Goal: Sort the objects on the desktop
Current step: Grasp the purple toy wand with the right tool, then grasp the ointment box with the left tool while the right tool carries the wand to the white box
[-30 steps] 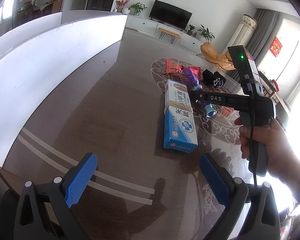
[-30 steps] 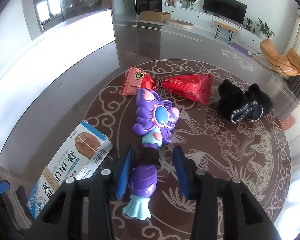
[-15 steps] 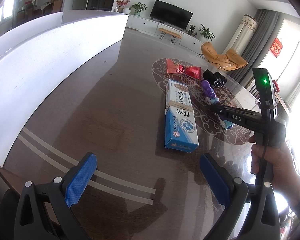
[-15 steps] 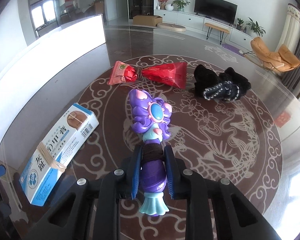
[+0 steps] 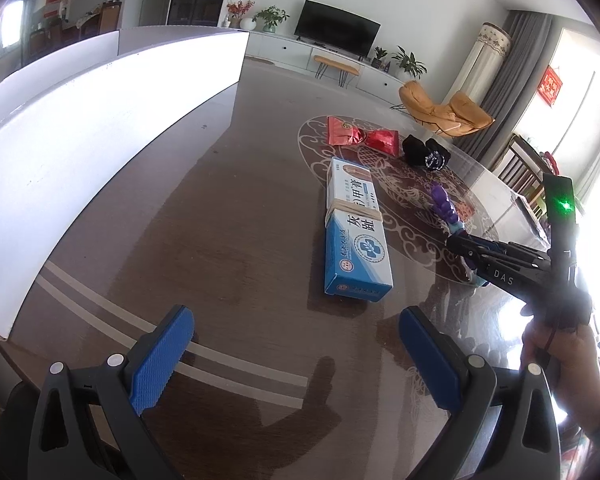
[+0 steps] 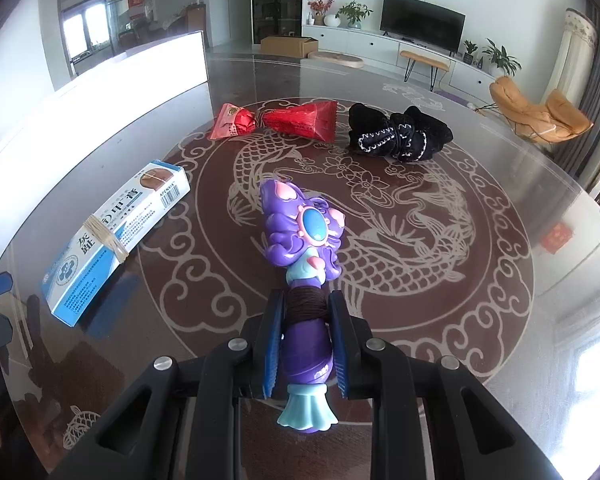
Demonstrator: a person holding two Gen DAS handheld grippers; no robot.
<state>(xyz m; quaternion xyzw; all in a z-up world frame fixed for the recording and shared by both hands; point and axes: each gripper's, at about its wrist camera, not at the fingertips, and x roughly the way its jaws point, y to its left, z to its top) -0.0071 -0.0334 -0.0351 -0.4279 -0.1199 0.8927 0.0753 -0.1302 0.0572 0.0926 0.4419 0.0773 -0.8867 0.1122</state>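
My right gripper (image 6: 305, 312) is shut on the handle of a purple toy wand (image 6: 300, 236) with a blue gem and a teal tail end, held above the glass table. In the left wrist view the same purple toy wand (image 5: 444, 206) sticks out of the right gripper (image 5: 462, 242) at the right, with a person's hand behind it. My left gripper (image 5: 296, 344) stands open and empty over the near table. A blue and white medicine box (image 5: 354, 232) with a rubber band lies ahead of it, also seen as the box (image 6: 116, 236) at the left.
A red snack packet (image 6: 284, 120) and a black bundled cloth (image 6: 396, 136) lie at the far side of the round dragon pattern (image 6: 440, 240). A white board (image 5: 80, 128) walls the table's left side. The glass table's edge (image 6: 580, 184) curves at the right.
The right gripper closed on the wand's handle and carried it back toward the near right, away from the packet and cloth. The left gripper stayed still and open.
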